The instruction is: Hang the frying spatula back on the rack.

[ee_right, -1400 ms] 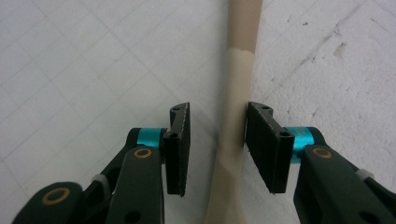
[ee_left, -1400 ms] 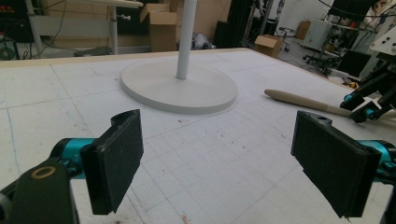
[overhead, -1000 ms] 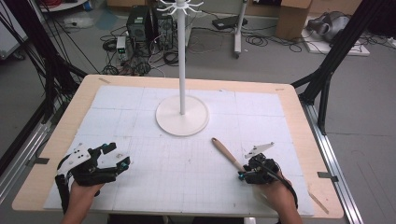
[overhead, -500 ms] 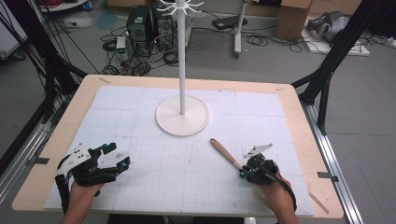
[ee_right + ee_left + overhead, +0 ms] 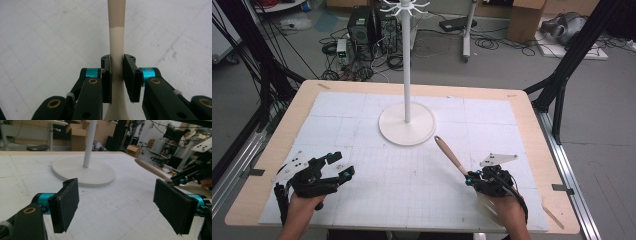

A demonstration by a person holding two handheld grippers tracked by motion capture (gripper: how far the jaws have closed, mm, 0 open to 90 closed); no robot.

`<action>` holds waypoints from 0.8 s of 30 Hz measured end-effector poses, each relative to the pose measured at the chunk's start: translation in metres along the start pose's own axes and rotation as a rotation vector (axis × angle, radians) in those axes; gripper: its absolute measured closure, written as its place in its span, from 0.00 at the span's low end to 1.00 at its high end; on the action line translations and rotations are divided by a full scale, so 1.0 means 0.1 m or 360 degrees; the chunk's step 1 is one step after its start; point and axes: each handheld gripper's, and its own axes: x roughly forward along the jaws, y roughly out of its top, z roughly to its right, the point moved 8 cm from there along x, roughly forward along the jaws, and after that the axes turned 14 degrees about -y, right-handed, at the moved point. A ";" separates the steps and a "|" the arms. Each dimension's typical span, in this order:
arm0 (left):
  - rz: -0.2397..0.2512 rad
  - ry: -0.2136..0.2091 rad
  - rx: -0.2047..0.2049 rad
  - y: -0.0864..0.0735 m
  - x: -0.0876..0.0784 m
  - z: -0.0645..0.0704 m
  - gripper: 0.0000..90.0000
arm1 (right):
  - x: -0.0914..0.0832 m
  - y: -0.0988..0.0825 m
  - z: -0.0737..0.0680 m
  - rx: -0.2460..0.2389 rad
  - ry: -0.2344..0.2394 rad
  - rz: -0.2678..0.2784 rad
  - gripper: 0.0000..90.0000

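On the table's (image 5: 272, 150) right near side: right gripper (image 5: 117, 75) clamped on a spoon (image 5: 451, 156), handle angled toward the stand (image 5: 407, 125). At left near side: left gripper (image 5: 122, 202) spread wide, holding nothing, resting low over the mat (image 5: 412, 180).

Top of the white stand (image 5: 406, 60) runs off the high view's upper edge. The right hand (image 5: 507, 212) is smeared with motion blur near the bench's near edge. In the right gripper view the spoon (image 5: 117, 37) is cut top and bottom, its head hidden.
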 end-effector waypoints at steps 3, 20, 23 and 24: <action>-0.0026 -0.0012 -0.0017 0.05 0.10 0.02 0.23 | 0.00 0.09 -0.06 -0.0008 0.0020 0.0056 0.86; -0.0069 -0.0244 -0.0041 0.52 0.90 0.34 0.28 | -0.14 0.55 -0.43 0.0072 0.0137 0.0491 0.86; -0.0078 -0.0225 -0.0033 0.56 1.01 0.36 0.27 | -0.15 0.57 -0.50 0.0065 0.0164 0.0504 0.86; -0.0075 -0.0218 -0.0037 0.57 1.04 0.36 0.27 | -0.16 0.58 -0.51 0.0059 0.0165 0.0516 0.86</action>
